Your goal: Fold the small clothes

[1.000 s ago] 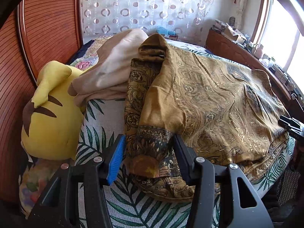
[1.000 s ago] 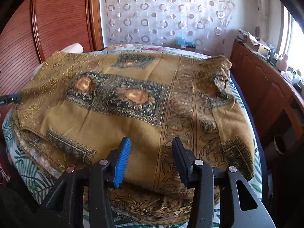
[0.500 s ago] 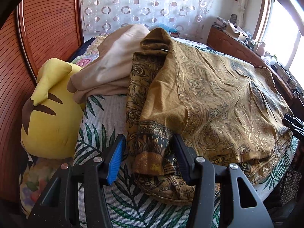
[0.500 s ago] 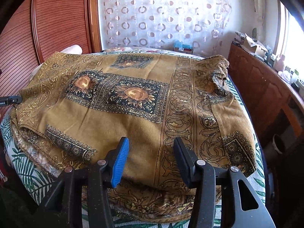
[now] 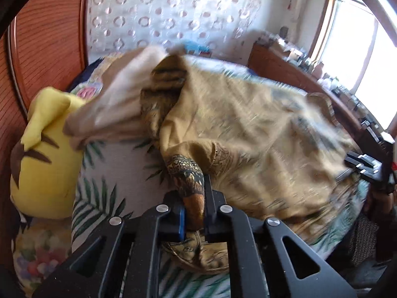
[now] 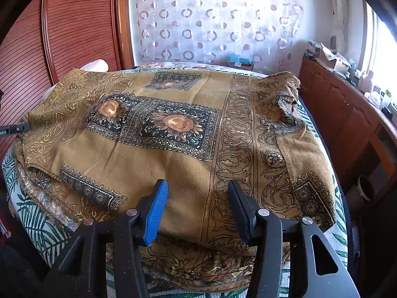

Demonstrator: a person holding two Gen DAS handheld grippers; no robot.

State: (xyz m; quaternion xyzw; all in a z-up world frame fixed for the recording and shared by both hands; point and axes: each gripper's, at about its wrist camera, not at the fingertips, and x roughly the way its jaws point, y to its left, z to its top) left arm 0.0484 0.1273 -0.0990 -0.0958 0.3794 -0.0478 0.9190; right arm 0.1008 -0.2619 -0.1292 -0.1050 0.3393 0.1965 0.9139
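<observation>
Your left gripper is closing its jaws on a bunched corner of the ochre printed garment, and the dark patterned cloth is pinched between the pads. Only the left wrist view shows this grip, and it is smeared with motion blur; the right wrist view catches just the tip of that gripper at its left edge, against the garment's left side.

Left of the garment, the left view alone shows a yellow plush toy with brown stripes, soft and rounded, leaning by the ribbed reddish wooden panel. Between toy and garment lies a crumpled beige cloth, touching the garment's far left corner.

Your right gripper stands with jaws partly apart, one blue ribbed pad and one black, over the garment's near edge; whether they touch the cloth I cannot tell. Its sharp view shows the weave: matte mustard fabric, black squares with orange sunflowers, scrolling borders, gilt tracery on the left.

Under the garment is a bed cover printed with green palm leaves. Behind hangs a sheer curtain with ring motifs; right of the garment runs a wooden ledge cluttered with small items, below a bright window.
</observation>
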